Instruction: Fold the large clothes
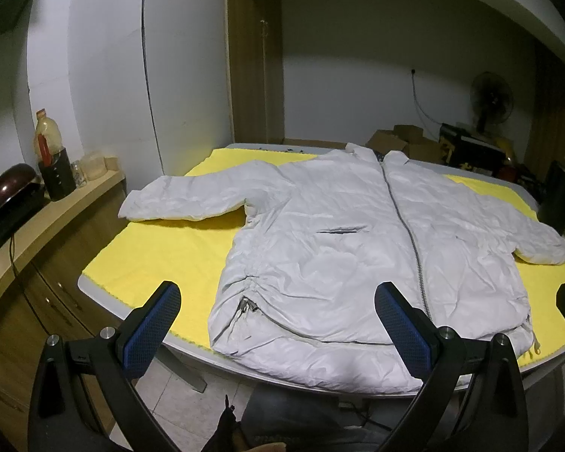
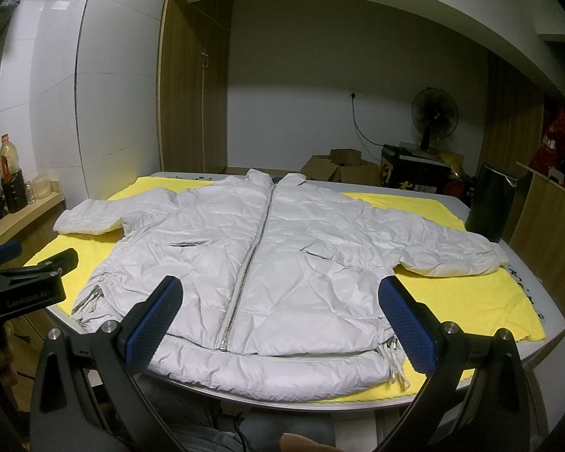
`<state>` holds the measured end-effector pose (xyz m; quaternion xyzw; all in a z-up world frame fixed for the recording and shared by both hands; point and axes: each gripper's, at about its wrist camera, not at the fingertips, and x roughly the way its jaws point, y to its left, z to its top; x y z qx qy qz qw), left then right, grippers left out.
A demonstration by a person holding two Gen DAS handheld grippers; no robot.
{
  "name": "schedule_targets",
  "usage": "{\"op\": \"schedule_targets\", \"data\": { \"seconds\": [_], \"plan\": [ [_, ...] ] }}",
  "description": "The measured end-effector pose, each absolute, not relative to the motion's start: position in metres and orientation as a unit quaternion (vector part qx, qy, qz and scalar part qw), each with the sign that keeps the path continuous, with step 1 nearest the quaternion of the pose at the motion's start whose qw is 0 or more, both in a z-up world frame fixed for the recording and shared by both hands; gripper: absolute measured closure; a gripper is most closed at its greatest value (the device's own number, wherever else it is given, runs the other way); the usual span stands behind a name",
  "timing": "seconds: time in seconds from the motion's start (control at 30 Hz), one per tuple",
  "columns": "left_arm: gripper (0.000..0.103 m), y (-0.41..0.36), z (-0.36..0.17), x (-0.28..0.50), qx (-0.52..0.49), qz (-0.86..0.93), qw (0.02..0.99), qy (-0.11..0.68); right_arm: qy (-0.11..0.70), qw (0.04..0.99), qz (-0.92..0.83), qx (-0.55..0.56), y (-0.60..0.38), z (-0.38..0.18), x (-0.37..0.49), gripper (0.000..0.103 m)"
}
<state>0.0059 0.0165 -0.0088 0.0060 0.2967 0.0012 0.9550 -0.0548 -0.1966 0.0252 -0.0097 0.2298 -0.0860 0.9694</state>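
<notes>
Right wrist view shows the jacket (image 2: 267,263) spread flat, zipped and unfolded on the yellow cloth (image 2: 471,301), both the right gripper (image 2: 278,320) and left gripper (image 1: 278,324) gaping wide and empty, so every fold remains.

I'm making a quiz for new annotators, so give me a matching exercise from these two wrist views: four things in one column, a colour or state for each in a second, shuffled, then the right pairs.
Column 1
1. jacket
2. cloth
3. left gripper
4. fan

Column 2
A. yellow, spread over the table under the garment
B. black, standing by the back wall
C. pale grey, lying flat, zipped shut, sleeves out
D. open, holding nothing, short of the hem

Pairs: 1-C, 2-A, 3-D, 4-B

The right gripper is open too.
</notes>
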Motion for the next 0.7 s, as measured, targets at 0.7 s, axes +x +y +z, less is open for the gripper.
{"op": "schedule_targets", "data": {
  "seconds": [0.7],
  "plan": [
    [0.000, 0.235, -0.088, 0.244, -0.383, -0.110, 0.819, 0.412, 0.244, 0.970, -0.005, -0.006, -0.200, -0.026, 0.003, 0.000]
  ]
}}
